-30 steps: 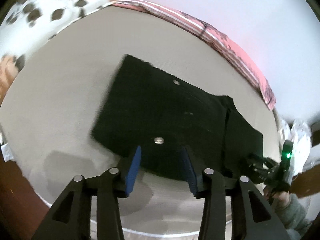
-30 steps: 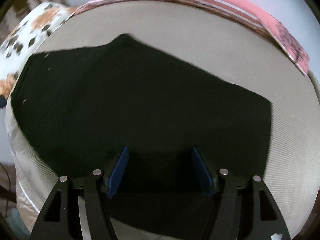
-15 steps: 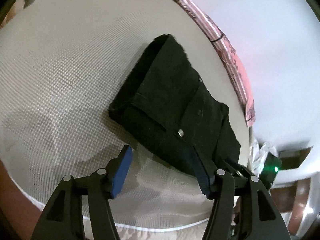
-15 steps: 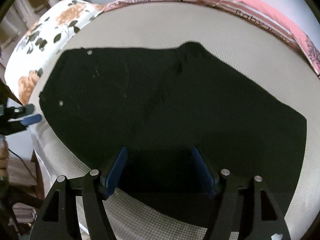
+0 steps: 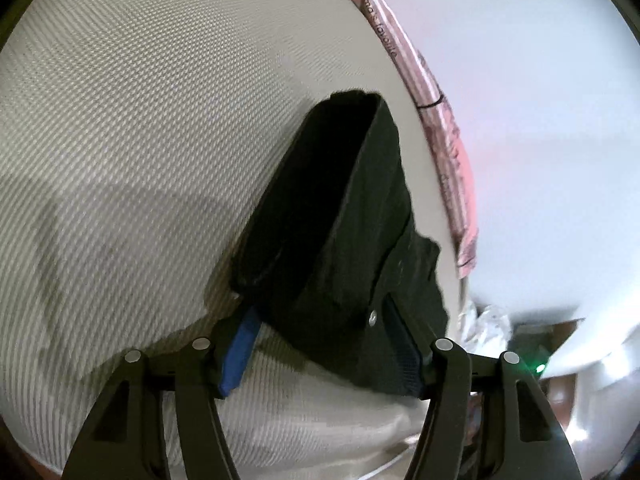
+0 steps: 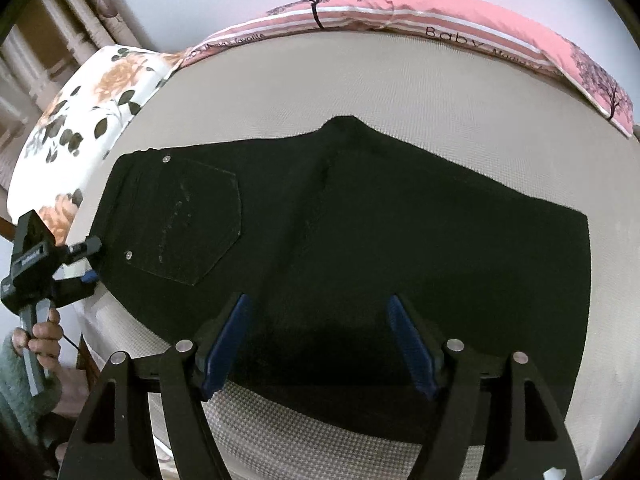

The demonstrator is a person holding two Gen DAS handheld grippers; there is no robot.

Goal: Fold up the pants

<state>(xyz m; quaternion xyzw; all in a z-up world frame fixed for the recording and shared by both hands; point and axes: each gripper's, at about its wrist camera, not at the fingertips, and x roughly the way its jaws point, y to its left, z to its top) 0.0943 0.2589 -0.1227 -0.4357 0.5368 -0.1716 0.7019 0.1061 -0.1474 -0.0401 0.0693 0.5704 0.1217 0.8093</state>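
Beige woven bed mattress carries black denim pants folded leg-on-leg, crosswise folds remaining, while left tool is opening astride the waistband and right tool hovers wide, empty.

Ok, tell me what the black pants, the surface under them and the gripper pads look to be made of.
Black pants: likely denim or heavy cotton twill, matte; metal rivets and a stitched patch pocket suggest jeans.
Mattress cover: woven or knitted textile, pale grey, with a fine waffle-like grid; fibre unclear.
Pads: blue, textured, probably rubber or soft plastic, set on glossy black plastic-looking fingers.
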